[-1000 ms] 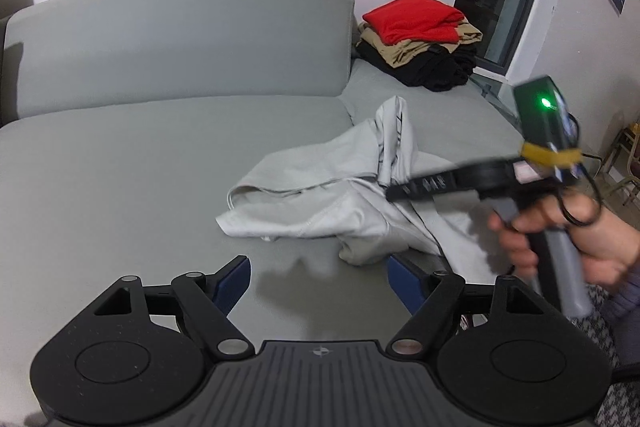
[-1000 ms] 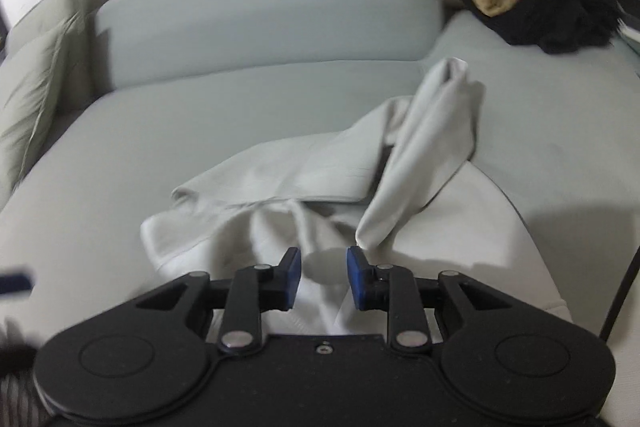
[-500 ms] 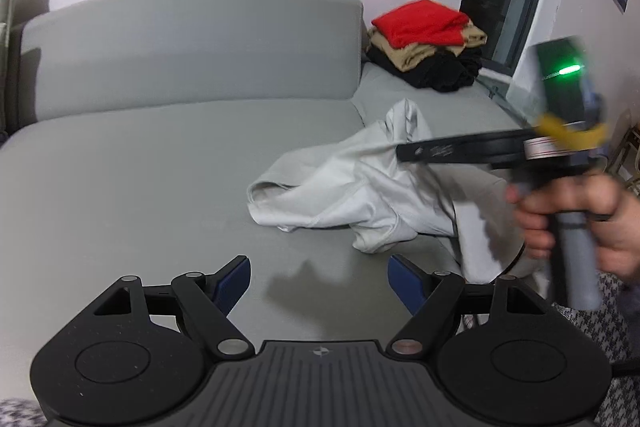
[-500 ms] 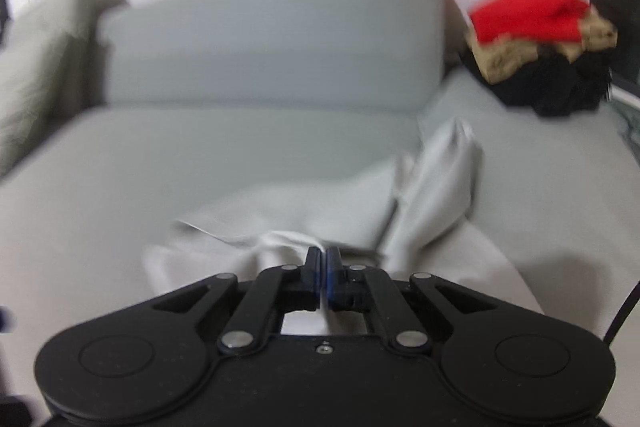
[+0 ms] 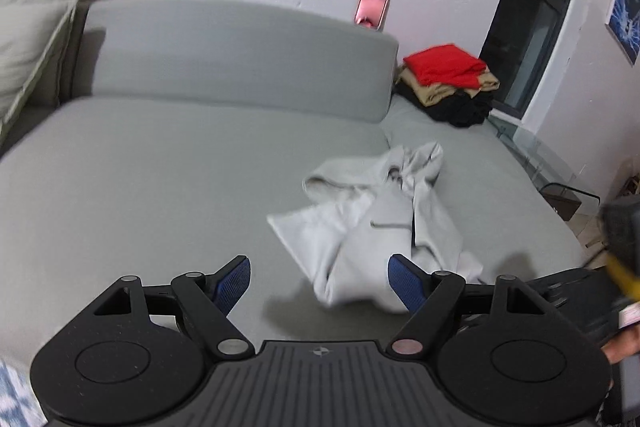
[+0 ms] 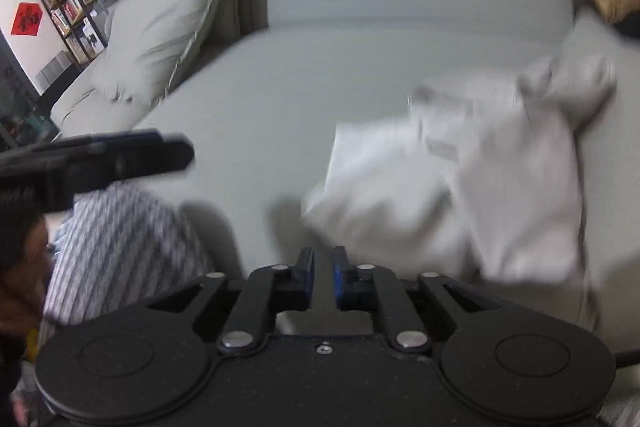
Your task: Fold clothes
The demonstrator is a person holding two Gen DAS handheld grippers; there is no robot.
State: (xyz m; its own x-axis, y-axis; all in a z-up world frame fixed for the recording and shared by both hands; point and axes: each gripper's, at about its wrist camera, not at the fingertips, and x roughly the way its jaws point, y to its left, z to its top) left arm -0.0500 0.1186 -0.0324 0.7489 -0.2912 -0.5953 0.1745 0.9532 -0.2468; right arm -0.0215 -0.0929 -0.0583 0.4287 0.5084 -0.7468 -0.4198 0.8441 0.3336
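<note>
A light grey garment (image 5: 376,223) lies crumpled on the grey sofa (image 5: 160,187), a small dark logo facing up. My left gripper (image 5: 320,281) is open wide just short of its near edge, with nothing between the blue pads (image 5: 234,281). In the right wrist view the garment (image 6: 480,179) is blurred and lies ahead to the right. My right gripper (image 6: 323,277) has a narrow gap between its fingers, and only sofa grey shows through it. The left gripper (image 6: 100,159) appears there as a dark blur at the left.
A stack of folded clothes (image 5: 448,83), red on top, sits at the sofa's far right corner. A pink phone (image 5: 374,3) leans on the wall above the backrest. Cushions (image 5: 32,27) stand at the left. A glass side table (image 5: 540,163) is beside the sofa. The person's striped clothing (image 6: 120,247) is near left.
The right gripper closed on the garment, dragged it, and now its fingers stand slightly apart. The garment lies bunched in a new shape. Both cameras have swung left and back.
</note>
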